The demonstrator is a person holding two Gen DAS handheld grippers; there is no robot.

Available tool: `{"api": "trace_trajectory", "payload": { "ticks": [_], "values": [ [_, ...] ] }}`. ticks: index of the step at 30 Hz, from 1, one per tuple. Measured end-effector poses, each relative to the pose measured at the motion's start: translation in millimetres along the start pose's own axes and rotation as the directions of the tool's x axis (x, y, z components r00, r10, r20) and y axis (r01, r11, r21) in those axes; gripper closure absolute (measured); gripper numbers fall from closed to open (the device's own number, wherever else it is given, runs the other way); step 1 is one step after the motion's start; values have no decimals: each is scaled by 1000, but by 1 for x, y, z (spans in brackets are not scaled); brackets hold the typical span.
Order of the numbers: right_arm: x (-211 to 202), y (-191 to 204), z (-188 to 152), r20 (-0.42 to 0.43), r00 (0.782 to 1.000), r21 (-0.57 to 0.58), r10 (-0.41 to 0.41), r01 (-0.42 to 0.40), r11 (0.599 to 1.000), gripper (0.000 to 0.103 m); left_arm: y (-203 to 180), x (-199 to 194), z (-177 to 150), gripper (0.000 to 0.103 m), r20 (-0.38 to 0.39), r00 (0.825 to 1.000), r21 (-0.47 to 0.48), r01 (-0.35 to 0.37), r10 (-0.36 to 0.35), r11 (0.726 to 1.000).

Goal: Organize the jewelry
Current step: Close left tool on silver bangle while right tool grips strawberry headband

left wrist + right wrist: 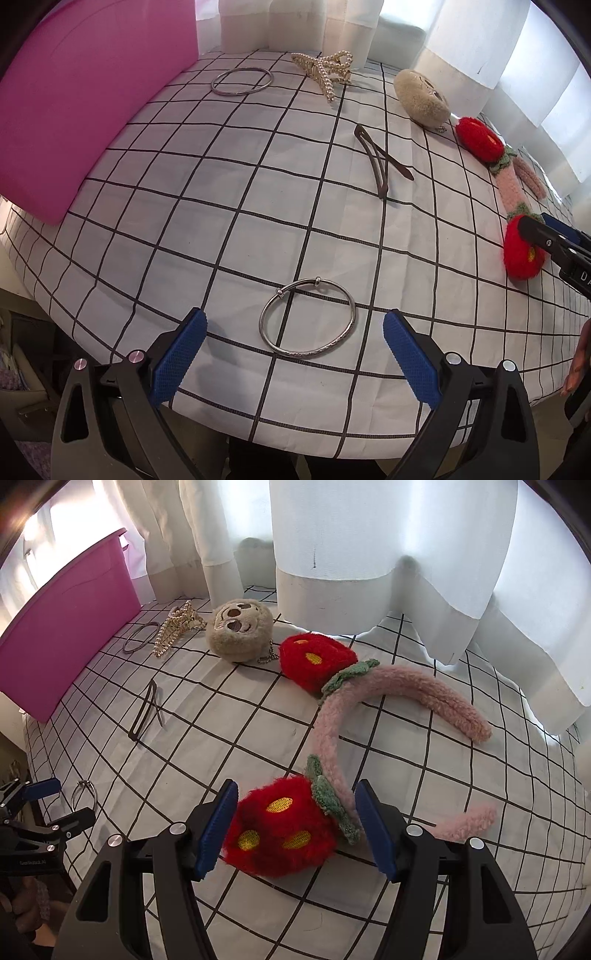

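Observation:
My left gripper [295,332] is open, its blue pads either side of a silver bangle [308,319] lying flat near the table's front edge. My right gripper [297,812] is open around the near red strawberry [280,834] of a pink fuzzy headband [369,698]; the pads stand close to the strawberry, contact unclear. Farther off lie a thin silver bangle [242,81], a pearl claw clip [327,72], a brown snap clip [380,162] and a beige plush face charm [238,631]. A pink bin [85,96] stands at the left.
The table wears a white cloth with a black grid [221,221]. White curtains [369,554] hang along the far edge. The table's front edge drops off just below my left gripper. The right gripper shows at the right edge of the left wrist view [554,243].

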State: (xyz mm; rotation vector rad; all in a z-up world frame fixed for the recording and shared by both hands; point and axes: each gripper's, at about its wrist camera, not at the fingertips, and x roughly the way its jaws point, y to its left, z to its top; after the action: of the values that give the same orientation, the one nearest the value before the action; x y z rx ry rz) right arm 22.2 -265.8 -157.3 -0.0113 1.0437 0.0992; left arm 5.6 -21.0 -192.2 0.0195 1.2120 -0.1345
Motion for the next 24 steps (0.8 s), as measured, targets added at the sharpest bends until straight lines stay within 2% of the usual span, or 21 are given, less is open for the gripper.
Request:
{"api": "trace_trajectory", "payload": {
  "ticks": [2, 6, 13, 19, 24],
  "values": [
    [-1, 1, 3, 12, 1000, -13, 7, -6, 1000, 40, -1, 3, 0, 9, -8, 1000, -8, -2, 2, 1000],
    [10, -2, 7, -17, 999, -21, -33, 33, 999, 40, -3, 5, -2, 9, 17, 1000, -4, -25, 25, 1000],
    [25, -11, 7, -42, 999, -5, -12, 11, 1000, 39, -6, 8, -2, 5, 65, 997, 3, -51, 51, 999],
    [37, -20, 6, -44, 999, 34, 17, -15, 999, 30, -7, 7, -9, 5, 124, 990, -20, -63, 65, 998],
    [41, -10, 6, -33, 999, -43, -33, 32, 999, 22, -7, 6, -11, 5, 153, 985, -40, -72, 78, 997]
  ]
}}
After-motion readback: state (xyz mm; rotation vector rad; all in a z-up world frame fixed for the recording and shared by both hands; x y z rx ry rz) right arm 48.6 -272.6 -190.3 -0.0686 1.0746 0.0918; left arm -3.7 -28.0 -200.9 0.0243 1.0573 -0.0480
